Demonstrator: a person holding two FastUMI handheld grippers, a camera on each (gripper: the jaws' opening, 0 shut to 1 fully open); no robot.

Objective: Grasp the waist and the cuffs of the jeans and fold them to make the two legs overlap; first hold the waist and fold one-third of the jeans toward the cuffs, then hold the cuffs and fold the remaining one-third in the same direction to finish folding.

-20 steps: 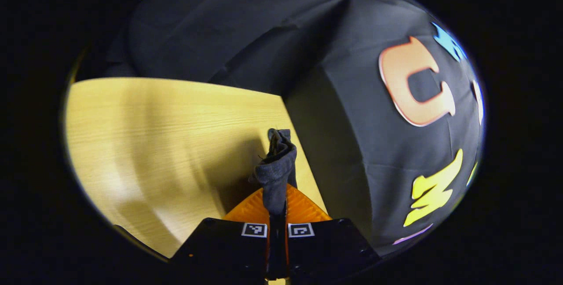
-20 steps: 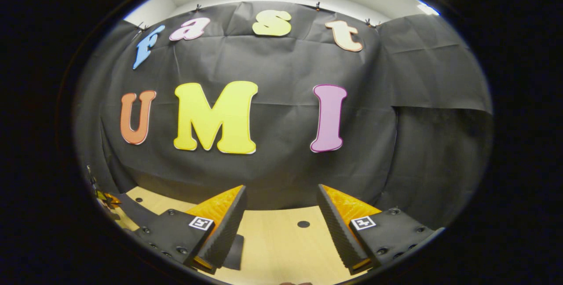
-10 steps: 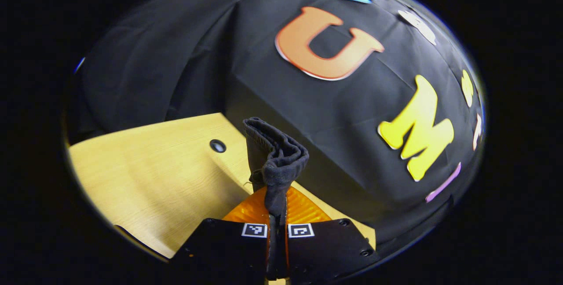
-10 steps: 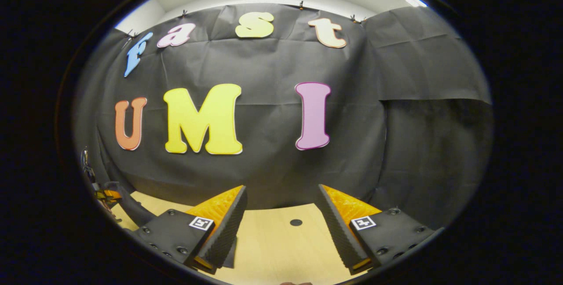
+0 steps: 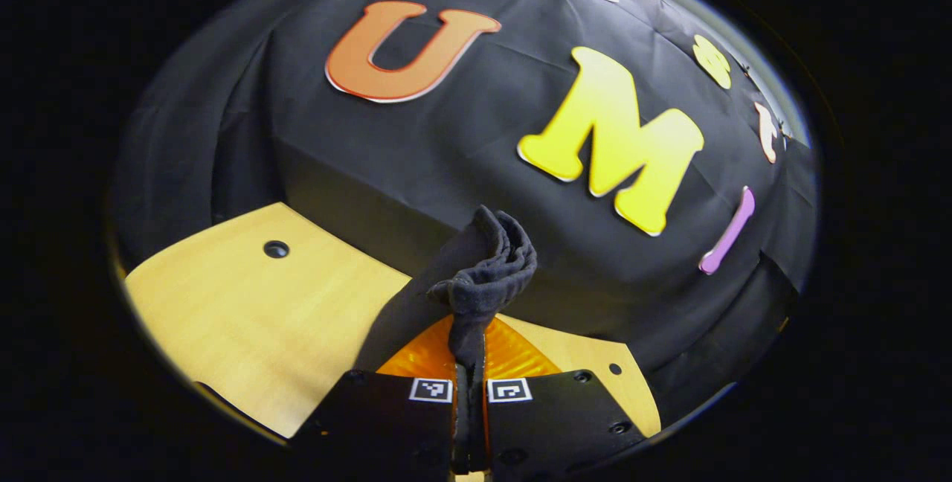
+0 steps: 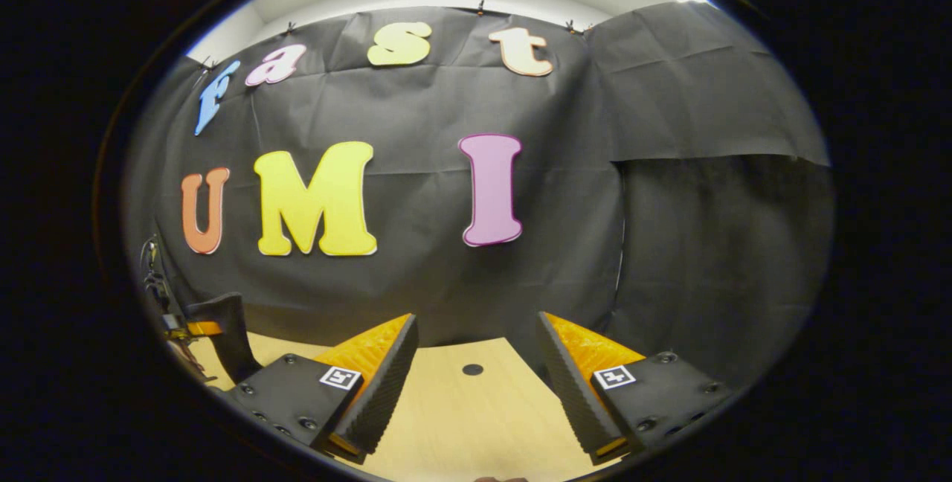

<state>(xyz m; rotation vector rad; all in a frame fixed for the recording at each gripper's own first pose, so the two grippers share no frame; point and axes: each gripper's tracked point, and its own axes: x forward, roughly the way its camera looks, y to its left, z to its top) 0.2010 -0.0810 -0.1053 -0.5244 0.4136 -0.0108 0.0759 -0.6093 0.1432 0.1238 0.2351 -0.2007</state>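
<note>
The jeans (image 5: 483, 274) are of dark, almost black cloth; in the left gripper view a bunched and wrinkled part of them stands up above the left gripper (image 5: 469, 363), with several thick folds pressed together at the top and a flatter piece of the cloth that hangs down to the left side, over the worktop (image 5: 245, 318); I cannot tell if this part is the waist or a cuff. The jaws of the left gripper are closed almost completely; only the thin strip of cloth is between them, and both sides press on it, so the jeans are pinched and lifted above the worktop. The worktop is of light wood with a small dark hole (image 5: 276, 249) on it; behind it is the black cloth wall (image 5: 416, 162) of the booth.

In the right gripper view the right gripper (image 6: 476, 374) is wide open; its jaws stand well apart, with nothing between them, and they touch nothing; below them is the light worktop with another small dark hole (image 6: 472, 370). At the far left edge of this view a dark strip of the jeans rises beside the worktop, near a small part of the left gripper.
</note>
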